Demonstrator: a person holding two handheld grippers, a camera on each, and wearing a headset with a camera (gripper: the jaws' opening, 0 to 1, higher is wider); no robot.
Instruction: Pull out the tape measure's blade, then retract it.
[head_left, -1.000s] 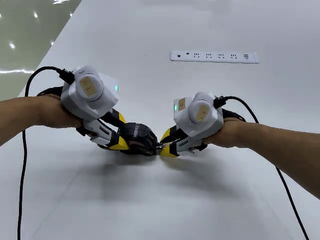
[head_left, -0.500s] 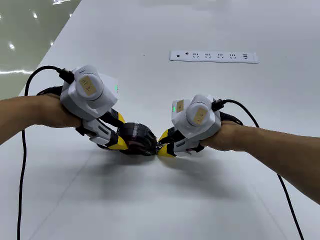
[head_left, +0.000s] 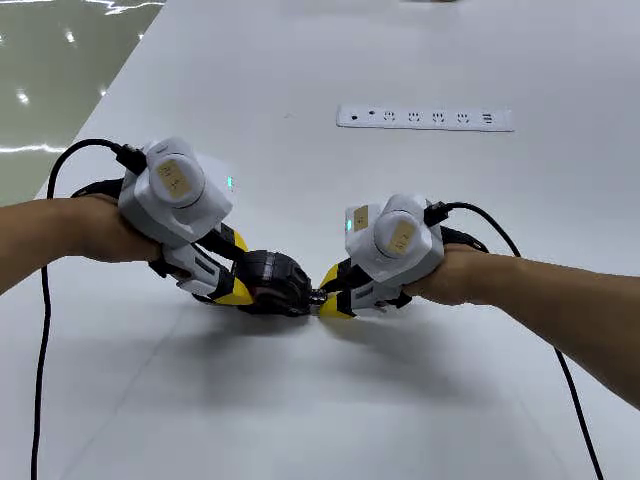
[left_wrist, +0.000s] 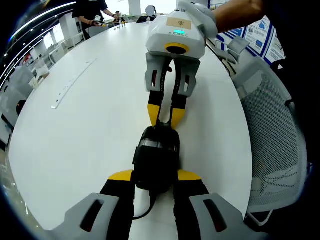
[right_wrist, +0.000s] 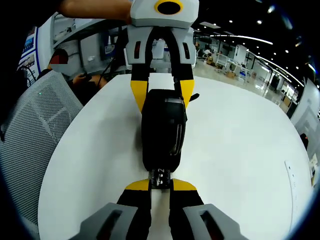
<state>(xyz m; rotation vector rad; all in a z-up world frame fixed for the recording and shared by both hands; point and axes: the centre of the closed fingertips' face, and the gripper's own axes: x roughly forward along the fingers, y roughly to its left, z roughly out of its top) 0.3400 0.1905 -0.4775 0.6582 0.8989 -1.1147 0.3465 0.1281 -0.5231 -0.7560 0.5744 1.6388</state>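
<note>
Both forearms reach in low over the white table (head_left: 300, 400), the grippers meeting tip to tip. The left gripper (head_left: 240, 290) has its jaws clamped on the sides of the black tape measure (head_left: 275, 283), which rests on the table between them. The right gripper (head_left: 330, 300) pinches the metal hook (right_wrist: 160, 177) right at the case's mouth.

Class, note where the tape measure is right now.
Head view: the tape measure lies low centre on the table, held by the left gripper, the right gripper pinching its blade tip.
</note>
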